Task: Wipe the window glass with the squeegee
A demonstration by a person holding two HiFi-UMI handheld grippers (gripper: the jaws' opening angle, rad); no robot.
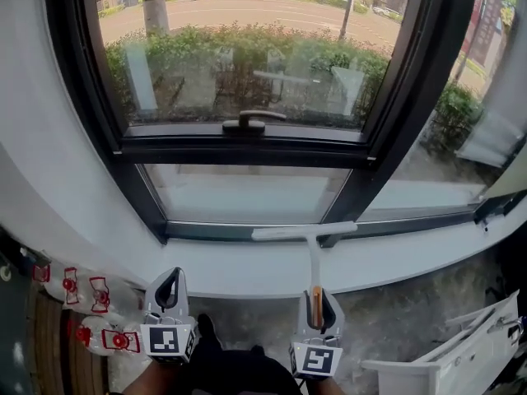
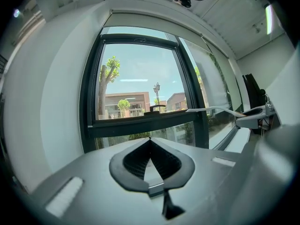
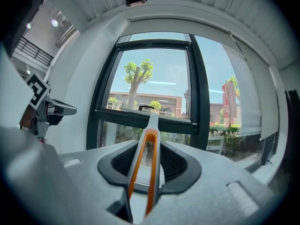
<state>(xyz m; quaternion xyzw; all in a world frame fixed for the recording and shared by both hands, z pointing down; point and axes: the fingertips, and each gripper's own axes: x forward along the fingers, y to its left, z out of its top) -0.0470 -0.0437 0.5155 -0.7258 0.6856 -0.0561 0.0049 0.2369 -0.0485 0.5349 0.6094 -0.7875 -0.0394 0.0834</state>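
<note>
White squeegee [image 1: 305,233] with orange handle stripe, black window frame [image 1: 247,151], white sill [image 1: 247,276]

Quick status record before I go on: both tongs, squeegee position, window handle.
left tongs: shut, empty
right tongs: shut on the squeegee handle
squeegee blade: horizontal, at the bottom edge of the lower pane; glass contact unclear
window handle: on the black crossbar above the lower pane

Left gripper [image 1: 171,276] jaw tips together, seemingly empty; right gripper [image 1: 316,295] clamps squeegee handle [image 1: 314,262].
</note>
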